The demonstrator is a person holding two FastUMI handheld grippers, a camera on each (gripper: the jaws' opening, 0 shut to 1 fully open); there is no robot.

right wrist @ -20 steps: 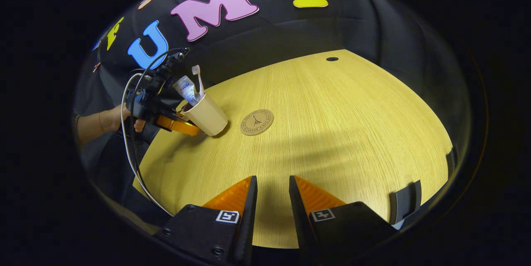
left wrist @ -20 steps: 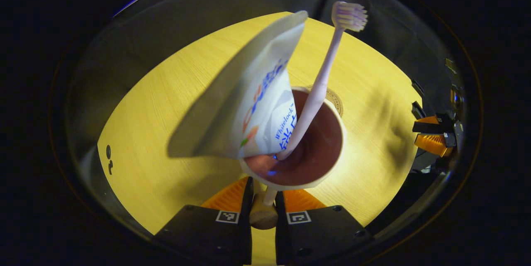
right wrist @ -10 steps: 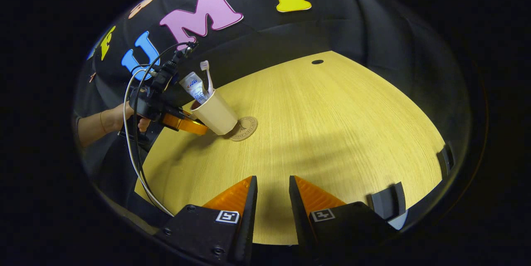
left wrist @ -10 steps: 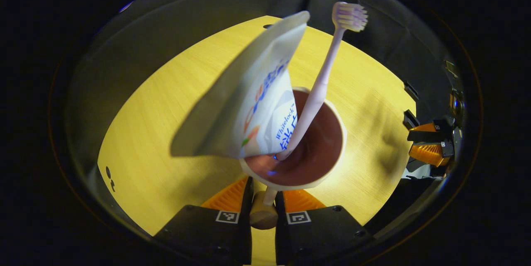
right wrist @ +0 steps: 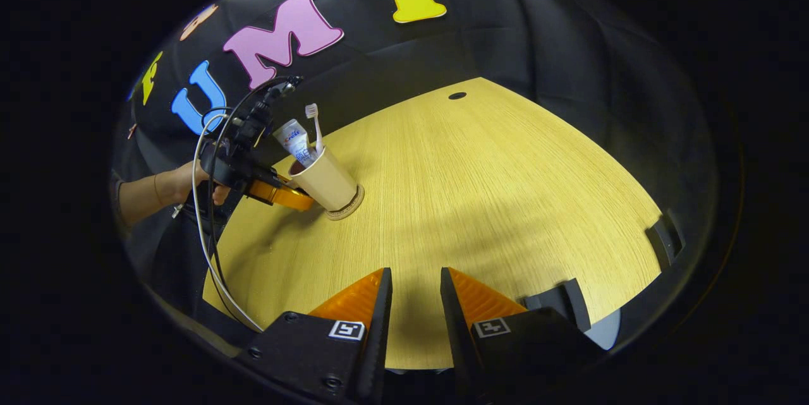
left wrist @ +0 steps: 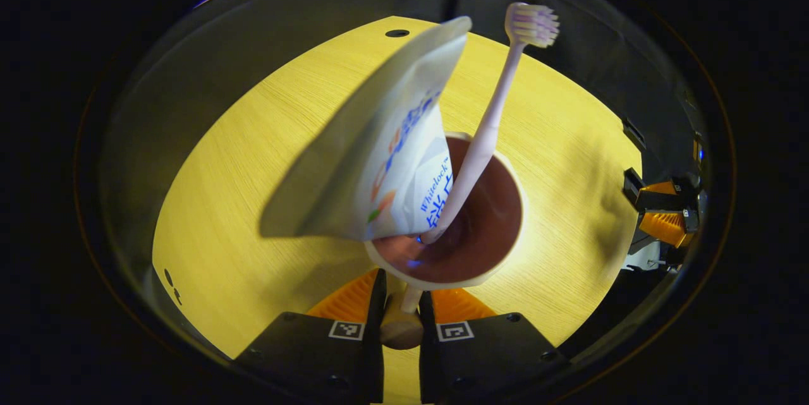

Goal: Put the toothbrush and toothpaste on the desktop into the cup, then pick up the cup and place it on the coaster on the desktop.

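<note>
A beige cup with a dark inside holds a white toothpaste tube and a pale pink toothbrush, both leaning out of it. My left gripper is shut on the cup's handle. In the right gripper view the cup stands slightly tilted over the round brown coaster, whose edge shows beneath its base; I cannot tell whether they touch. The left gripper is held there by a hand. My right gripper hovers open over the desk's near edge, nothing between its fingers.
The yellow wooden desk has a small dark hole near its far edge. A white cable hangs from the left gripper off the desk's left side. Grey clips sit on the near right edge. The right gripper shows at the desk's right rim.
The left gripper has carried the cup sideways over the desk to the coaster, which now lies under the cup's base. The right gripper's view has shifted a little; its fingers have not changed.
</note>
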